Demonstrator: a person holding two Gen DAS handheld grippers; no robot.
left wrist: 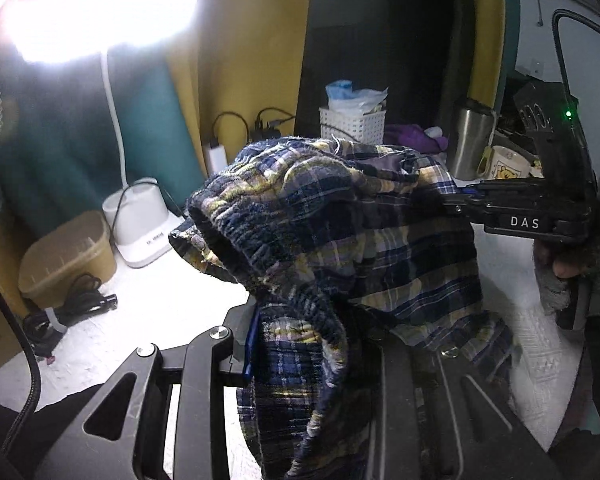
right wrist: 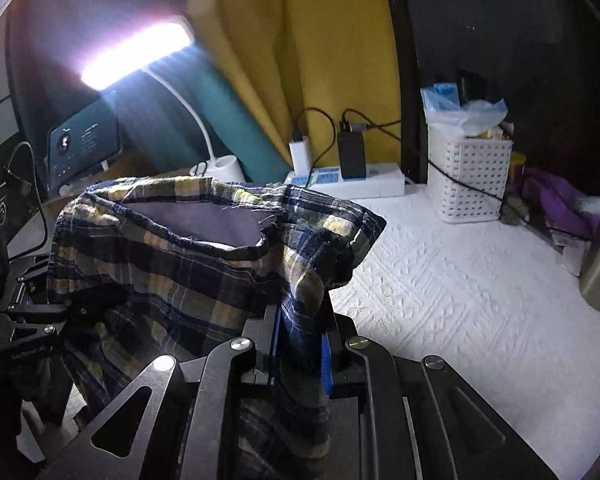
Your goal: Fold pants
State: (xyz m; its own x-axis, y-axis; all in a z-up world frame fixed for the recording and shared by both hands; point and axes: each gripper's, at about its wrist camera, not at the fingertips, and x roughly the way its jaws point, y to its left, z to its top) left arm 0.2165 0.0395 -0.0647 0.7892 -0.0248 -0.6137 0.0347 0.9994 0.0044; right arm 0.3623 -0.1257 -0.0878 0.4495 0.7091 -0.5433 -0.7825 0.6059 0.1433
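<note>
Left wrist view: plaid pants held up off the white table, bunched between both tools. Left gripper clenched on waistband fabric; right gripper, marked "DAS", comes in sideways from the right w/ a gloved hand behind it, clamped on the pants too. White basket holds plastic bags; steel tumbler and mug nearby.

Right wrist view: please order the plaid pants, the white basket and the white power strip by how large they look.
1. plaid pants, though nearest the camera
2. white basket
3. white power strip
</note>
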